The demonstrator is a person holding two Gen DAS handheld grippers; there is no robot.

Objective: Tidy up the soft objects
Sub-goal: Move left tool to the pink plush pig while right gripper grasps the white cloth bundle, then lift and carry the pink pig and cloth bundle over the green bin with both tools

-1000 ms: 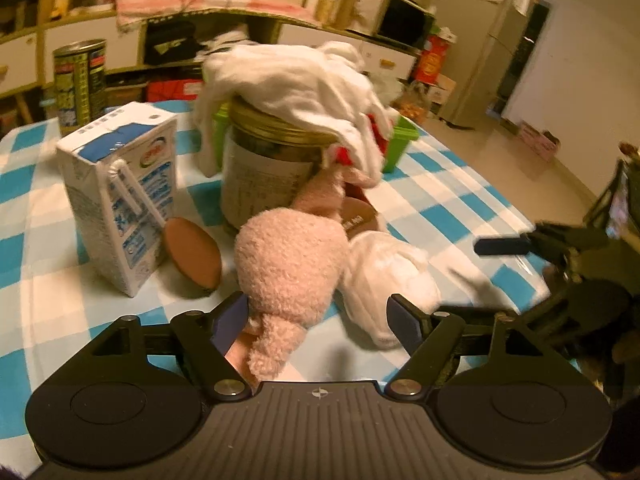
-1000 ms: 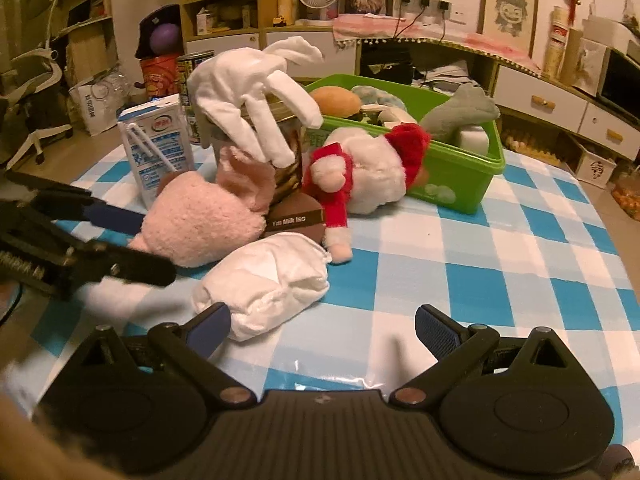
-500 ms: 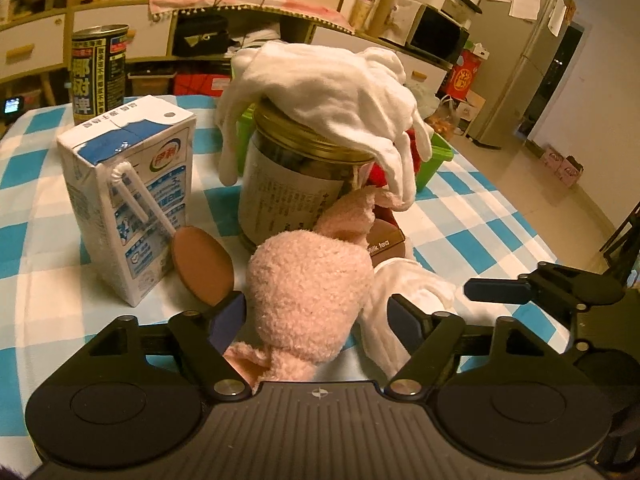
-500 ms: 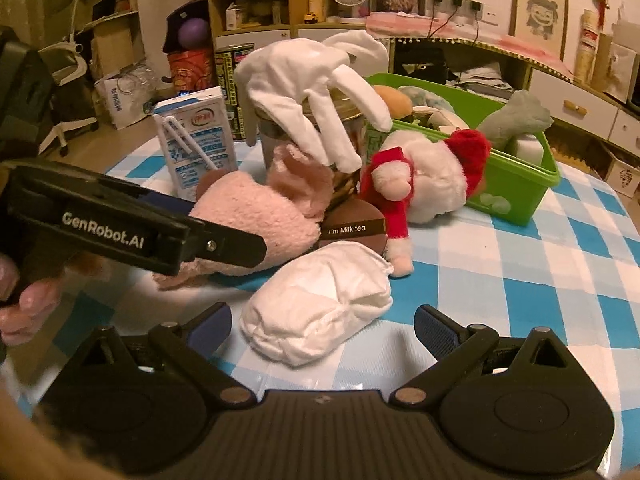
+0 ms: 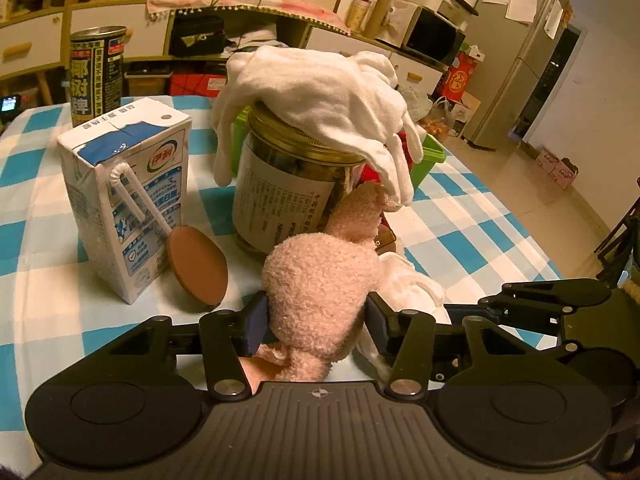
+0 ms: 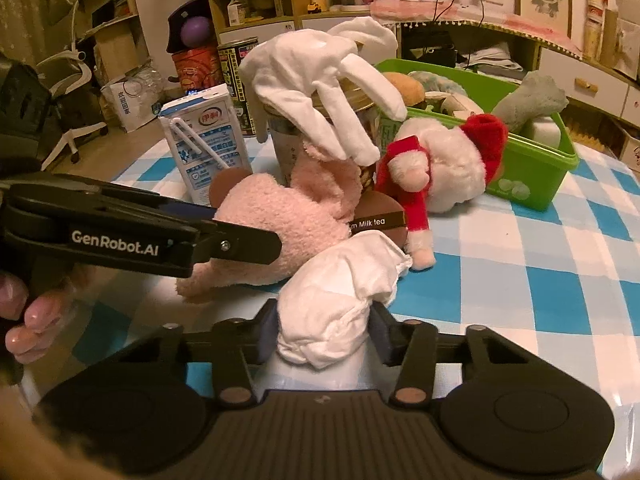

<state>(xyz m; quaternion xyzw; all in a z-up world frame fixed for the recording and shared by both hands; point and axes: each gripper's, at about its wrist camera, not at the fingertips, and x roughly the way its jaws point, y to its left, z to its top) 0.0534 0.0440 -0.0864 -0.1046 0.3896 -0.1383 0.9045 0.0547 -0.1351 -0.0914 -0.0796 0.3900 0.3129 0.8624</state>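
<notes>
A pink plush toy (image 5: 320, 280) lies on the checked tablecloth in front of a glass jar (image 5: 280, 200). My left gripper (image 5: 316, 316) has its jaws closing, and both pads press on the plush's sides. Just right of the plush lies a white cloth bundle (image 6: 340, 284). My right gripper (image 6: 324, 328) is closing too, and its pads squeeze the bundle's near end. White gloves (image 6: 316, 76) drape over the jar's lid. A Santa plush (image 6: 448, 168) leans against a green bin (image 6: 532, 172) that holds other soft toys.
A milk carton (image 5: 128, 184) with a straw stands left of the jar, with a brown disc (image 5: 198, 268) leaning on it. A tall can (image 5: 96, 72) stands behind the carton. A brown milk tea pack (image 6: 380, 220) lies between the plush toys. Shelves and cabinets surround the table (image 5: 460, 220).
Both pairs of jaws have come together: the left on the pink plush, the right on the white bundle. The right gripper moved forward to the bundle.
</notes>
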